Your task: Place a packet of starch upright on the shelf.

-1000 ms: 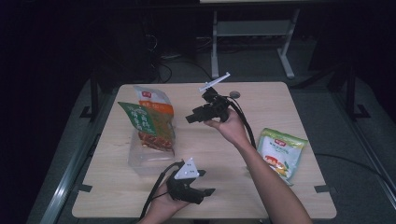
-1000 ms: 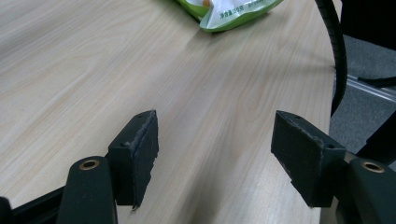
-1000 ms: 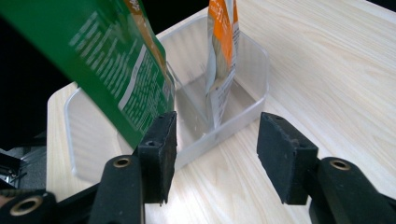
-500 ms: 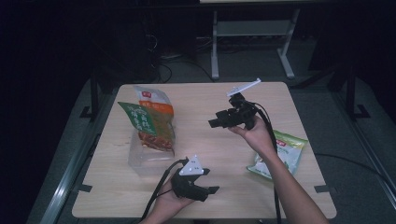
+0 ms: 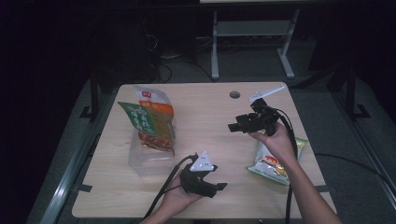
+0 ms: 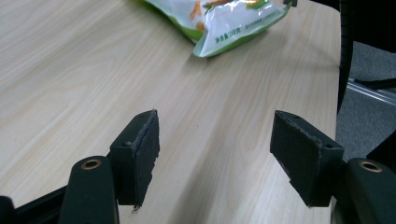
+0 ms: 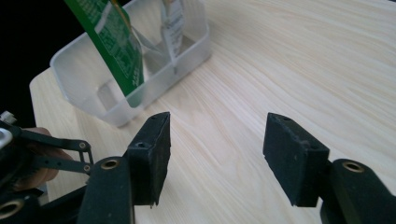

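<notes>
**Right hand-held gripper swings away from the bin, jaws empty**

The wooden surface (image 5: 205, 116) carries a clear plastic bin (image 5: 150, 156) near its left edge, with two snack bags (image 5: 150, 122) standing in it. A third snack bag (image 5: 275, 161), green and white, lies flat by the right edge, partly under the person's right forearm. Since a second ago the right hand-held gripper (image 5: 232, 126) has travelled from the middle of the surface toward the right side, its jaws just opening with nothing between them, which suggests the last bag is next to be fetched. The left hand-held gripper (image 5: 223, 186) waits near the front edge, jaws wide apart and empty above bare wood.
</notes>
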Available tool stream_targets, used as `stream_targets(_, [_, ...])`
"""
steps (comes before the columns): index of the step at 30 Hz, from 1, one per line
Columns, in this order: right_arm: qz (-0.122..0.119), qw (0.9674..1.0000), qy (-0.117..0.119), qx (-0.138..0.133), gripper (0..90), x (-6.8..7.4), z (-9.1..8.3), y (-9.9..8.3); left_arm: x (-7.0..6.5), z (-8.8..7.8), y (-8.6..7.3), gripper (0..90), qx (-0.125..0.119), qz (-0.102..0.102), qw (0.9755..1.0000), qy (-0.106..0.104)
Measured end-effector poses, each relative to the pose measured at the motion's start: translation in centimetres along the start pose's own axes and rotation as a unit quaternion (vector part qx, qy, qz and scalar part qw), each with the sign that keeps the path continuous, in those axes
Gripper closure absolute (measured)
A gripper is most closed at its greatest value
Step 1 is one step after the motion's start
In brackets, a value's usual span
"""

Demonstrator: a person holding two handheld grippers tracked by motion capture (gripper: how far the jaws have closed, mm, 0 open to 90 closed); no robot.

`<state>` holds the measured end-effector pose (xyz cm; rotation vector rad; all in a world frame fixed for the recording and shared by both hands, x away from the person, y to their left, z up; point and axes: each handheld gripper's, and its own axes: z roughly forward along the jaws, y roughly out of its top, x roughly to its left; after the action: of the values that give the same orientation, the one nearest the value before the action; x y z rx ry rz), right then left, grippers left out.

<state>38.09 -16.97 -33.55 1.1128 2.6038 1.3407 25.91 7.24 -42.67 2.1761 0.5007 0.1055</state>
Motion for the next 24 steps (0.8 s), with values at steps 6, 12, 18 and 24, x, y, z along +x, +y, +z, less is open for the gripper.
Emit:
stream_targets(6, [0.012,0.9999,-0.009,0.000,39.8,-0.9,-1.0,-1.5,0.1,0.7,0.7,32.4,0.002,0.008,1.0000,-0.001])
stream_targets(12, [0.029,0.9993,-0.021,-0.001,39.0,-1.6,-1.9,-3.0,0.2,1.5,1.2,32.4,0.003,0.005,1.0000,-0.004])
stream_targets(18, [0.040,0.9987,-0.032,0.000,38.8,-2.3,-2.9,-4.4,0.2,2.0,1.9,33.0,0.005,0.009,0.9999,-0.001])
stream_targets(24, [0.058,0.9973,-0.045,0.009,37.1,-3.3,-3.8,-6.4,0.2,3.1,2.4,34.7,0.011,0.010,0.9999,-0.004])
